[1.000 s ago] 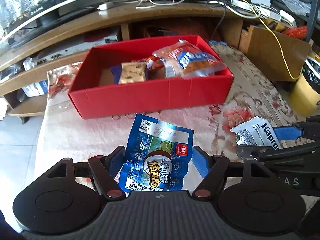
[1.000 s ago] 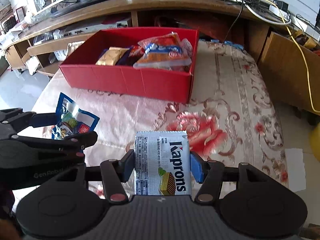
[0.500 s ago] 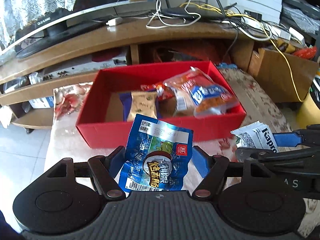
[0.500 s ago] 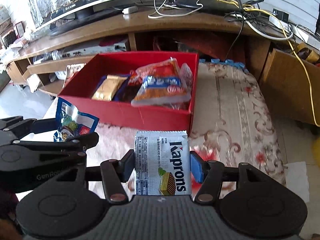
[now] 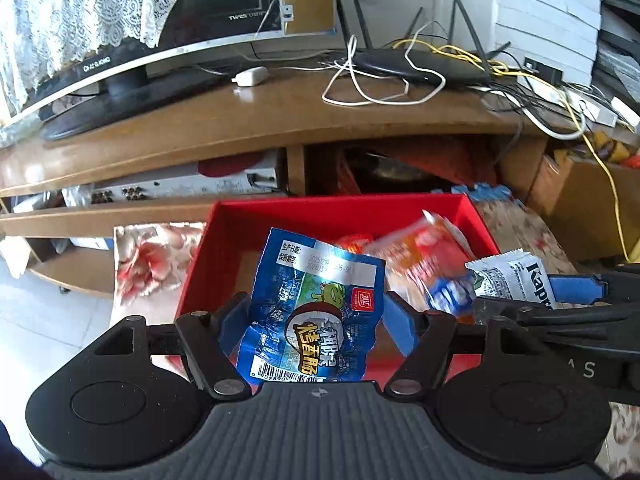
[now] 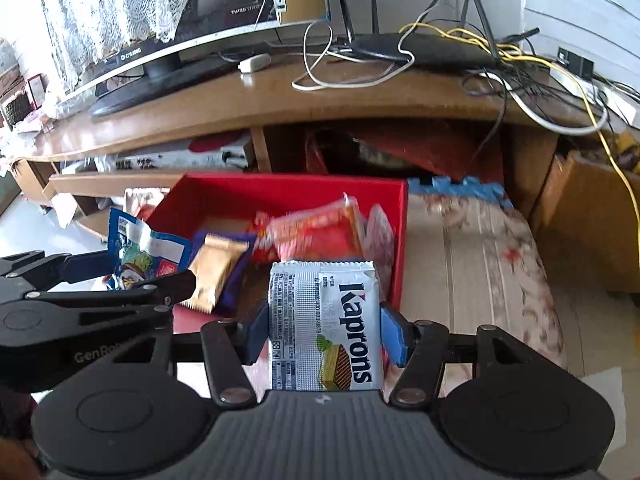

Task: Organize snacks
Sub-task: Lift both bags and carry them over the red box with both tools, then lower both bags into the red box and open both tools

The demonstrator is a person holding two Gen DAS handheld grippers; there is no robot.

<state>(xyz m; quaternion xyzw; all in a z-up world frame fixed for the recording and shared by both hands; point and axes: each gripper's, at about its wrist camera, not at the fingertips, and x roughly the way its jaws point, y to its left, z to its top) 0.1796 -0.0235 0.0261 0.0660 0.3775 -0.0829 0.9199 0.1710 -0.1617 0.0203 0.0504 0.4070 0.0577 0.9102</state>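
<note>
My left gripper is shut on a blue foil snack packet and hangs over the near wall of the red box. My right gripper is shut on a white Kaprons wafer pack, just above the box's near right corner. Inside the box lie an orange-red bag, a gold packet and a dark blue one. The left gripper with its blue packet shows at the left of the right wrist view; the wafer pack shows at the right of the left wrist view.
The box stands on a floral tablecloth. Behind it runs a wooden TV stand with a screen, a router and tangled cables. A cardboard box sits at the right; floor tiles lie at the left.
Both grippers, each still holding its packet, have moved forward and up from the tablecloth to the red box, which now lies directly under them. The TV stand looms closer.
</note>
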